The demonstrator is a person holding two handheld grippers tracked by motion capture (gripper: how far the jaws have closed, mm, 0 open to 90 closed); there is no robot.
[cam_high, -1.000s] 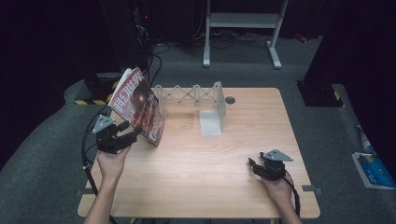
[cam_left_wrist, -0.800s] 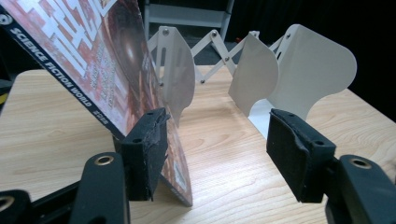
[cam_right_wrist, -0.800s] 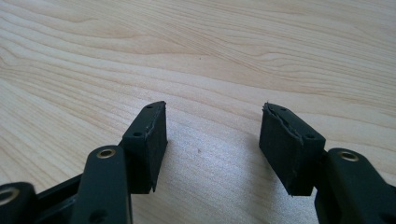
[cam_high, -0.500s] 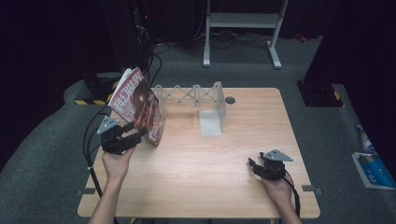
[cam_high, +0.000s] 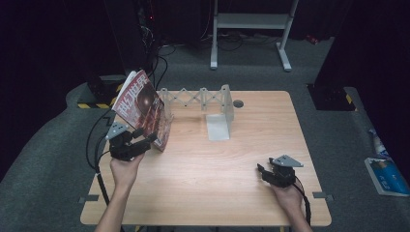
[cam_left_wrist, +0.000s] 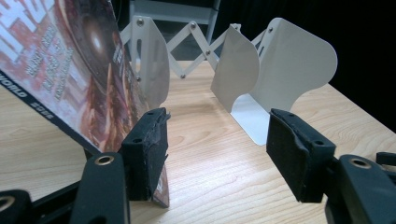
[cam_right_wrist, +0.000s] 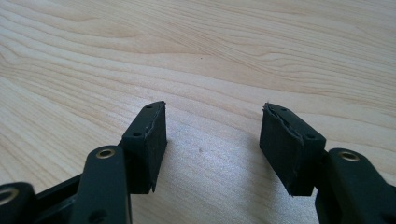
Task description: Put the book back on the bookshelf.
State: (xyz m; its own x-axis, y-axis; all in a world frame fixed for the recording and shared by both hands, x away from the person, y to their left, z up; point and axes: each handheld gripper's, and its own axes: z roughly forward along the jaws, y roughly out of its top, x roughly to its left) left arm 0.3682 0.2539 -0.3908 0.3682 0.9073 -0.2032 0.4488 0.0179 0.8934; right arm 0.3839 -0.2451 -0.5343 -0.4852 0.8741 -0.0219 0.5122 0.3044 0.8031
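Note:
A red-covered magazine [cam_high: 142, 108] stands tilted at the table's far left, leaning on the left end of a white folding rack [cam_high: 193, 99]. My left gripper [cam_high: 145, 137] is open at the magazine's lower near corner. In the left gripper view the left pad [cam_left_wrist: 147, 149] overlaps that corner of the magazine [cam_left_wrist: 70, 65], while the gap between the jaws holds nothing and looks onto the rack [cam_left_wrist: 285, 60]. My right gripper [cam_high: 262, 173] rests low at the near right of the table, open over bare wood [cam_right_wrist: 212, 140].
The rack's flat white foot plate [cam_high: 217, 128] lies on the wooden table [cam_high: 203, 193]. A round cable hole [cam_high: 238, 103] sits near the far edge. On the floor are a white stand [cam_high: 251, 34] beyond the table, cables at far left, and a blue booklet [cam_high: 384, 176] at right.
My left gripper has shifted slightly to the right by the magazine's lower corner. The magazine still leans on the rack. The right gripper has not moved.

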